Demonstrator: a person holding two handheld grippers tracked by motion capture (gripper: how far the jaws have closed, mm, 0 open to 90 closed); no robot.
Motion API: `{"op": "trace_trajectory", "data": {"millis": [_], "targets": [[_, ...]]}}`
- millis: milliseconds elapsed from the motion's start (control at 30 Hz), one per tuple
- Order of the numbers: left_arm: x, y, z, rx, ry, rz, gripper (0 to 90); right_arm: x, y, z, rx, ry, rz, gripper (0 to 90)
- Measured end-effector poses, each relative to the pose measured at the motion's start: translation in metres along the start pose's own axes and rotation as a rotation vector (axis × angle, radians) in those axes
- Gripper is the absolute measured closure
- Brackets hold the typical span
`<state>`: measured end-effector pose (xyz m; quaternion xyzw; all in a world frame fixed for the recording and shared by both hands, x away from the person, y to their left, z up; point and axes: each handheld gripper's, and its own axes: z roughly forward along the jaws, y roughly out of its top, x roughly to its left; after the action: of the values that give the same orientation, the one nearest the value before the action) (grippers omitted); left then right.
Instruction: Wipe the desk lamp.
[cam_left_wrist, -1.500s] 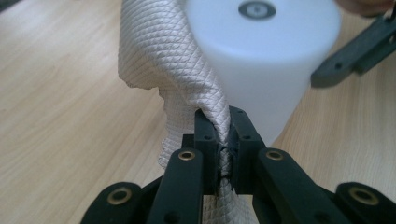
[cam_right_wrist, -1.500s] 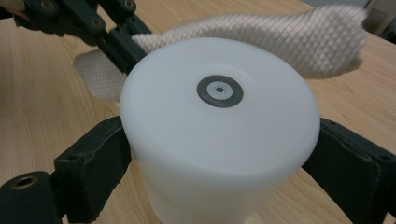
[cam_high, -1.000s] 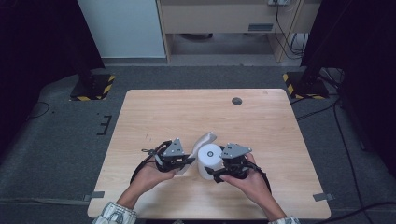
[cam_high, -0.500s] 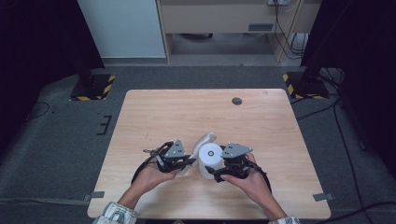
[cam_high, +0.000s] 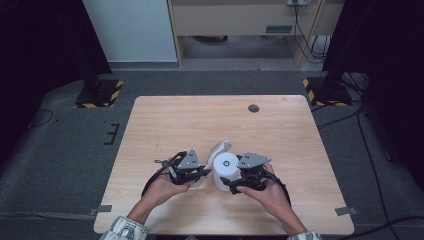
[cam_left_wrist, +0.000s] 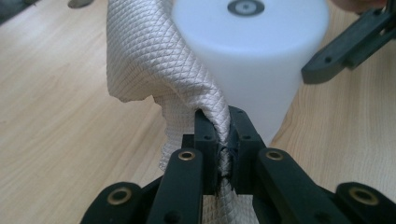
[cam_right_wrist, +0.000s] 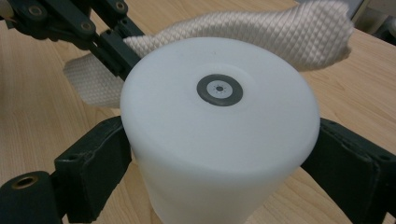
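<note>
Cylinder (cam_high: 226, 171), white, upright on table (cam_high: 175, 120), near centre: clamped at sides by right gripper (cam_high: 239, 181). Cloth (cam_high: 218, 149) against cylinder's left: pinched in closed left gripper (cam_high: 200, 172).

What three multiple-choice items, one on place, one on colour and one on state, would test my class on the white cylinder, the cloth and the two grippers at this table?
1. Where does the quilted cloth lie against the white cylinder?
A. Folded under its base
B. Draped against its side
C. Stuffed inside it

2. What colour is the small round disc in the middle of the cylinder's top?
A. Dark grey
B. Red
C. Yellow

3. How does the left gripper stand?
A. Open above the table
B. Shut on the cylinder
C. Shut on the cloth

Answers: 1 B, since the left gripper view shows the cloth hanging along the cylinder's wall. 2 A, since the right gripper view shows a dark grey ring on the white top. 3 C, since its jaws pinch a fold of cloth, while the right gripper clamps the cylinder from both sides.
</note>
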<state>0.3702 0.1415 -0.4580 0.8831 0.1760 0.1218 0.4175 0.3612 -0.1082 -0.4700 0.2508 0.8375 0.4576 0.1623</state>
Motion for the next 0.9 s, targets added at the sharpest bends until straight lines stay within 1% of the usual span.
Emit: {"op": "trace_trajectory", "data": {"millis": [100, 167, 200, 433, 467, 500, 533, 567, 667, 733, 767, 800, 833, 900], "targets": [[0.0, 0.0, 0.001, 0.005, -0.004, 0.004, 83.7, 0.0, 0.0, 0.0, -0.001, 0.0, -0.001, 9.8], [-0.003, -0.003, 0.004, 0.026, -0.011, 0.017, 83.6, 0.0, 0.0, 0.0, 0.0, 0.0, 0.0, 9.9], [-0.004, -0.003, 0.005, 0.029, -0.012, 0.019, 83.7, 0.0, 0.0, 0.0, -0.001, -0.001, -0.001, 9.9], [-0.011, -0.004, 0.002, 0.026, -0.031, 0.038, 83.7, -0.001, 0.0, 0.0, -0.001, -0.004, 0.001, 9.9], [-0.014, -0.003, 0.002, 0.025, -0.041, 0.049, 83.6, -0.001, 0.0, 0.001, -0.002, -0.005, 0.001, 9.9], [-0.014, -0.003, 0.002, 0.025, -0.041, 0.049, 83.7, -0.001, 0.0, 0.001, -0.002, -0.005, 0.001, 9.9], [-0.018, -0.001, 0.003, 0.02, -0.056, 0.063, 83.6, -0.001, 0.0, 0.001, -0.002, -0.007, 0.005, 9.9], [-0.02, 0.0, 0.003, 0.015, -0.064, 0.067, 83.6, -0.002, 0.0, 0.001, -0.003, -0.009, 0.006, 9.9], [-0.022, 0.002, 0.004, 0.006, -0.073, 0.076, 83.6, -0.002, 0.0, 0.002, -0.003, -0.013, 0.002, 9.9], [-0.022, 0.002, 0.005, 0.008, -0.076, 0.081, 83.6, -0.003, 0.0, 0.002, -0.001, -0.013, 0.003, 9.9], [-0.022, 0.002, 0.006, 0.015, -0.075, 0.08, 83.6, -0.003, 0.0, 0.002, 0.002, -0.013, 0.005, 9.9], [-0.02, -0.002, 0.01, 0.031, -0.07, 0.068, 83.7, -0.003, 0.0, 0.002, 0.002, -0.015, 0.005, 9.9], [-0.018, -0.004, 0.013, 0.047, -0.071, 0.068, 83.7, -0.003, 0.0, 0.002, 0.001, -0.015, 0.003, 9.9], [-0.018, -0.006, 0.016, 0.056, -0.072, 0.065, 83.6, -0.003, 0.0, 0.002, 0.001, -0.016, 0.004, 9.9]]}}
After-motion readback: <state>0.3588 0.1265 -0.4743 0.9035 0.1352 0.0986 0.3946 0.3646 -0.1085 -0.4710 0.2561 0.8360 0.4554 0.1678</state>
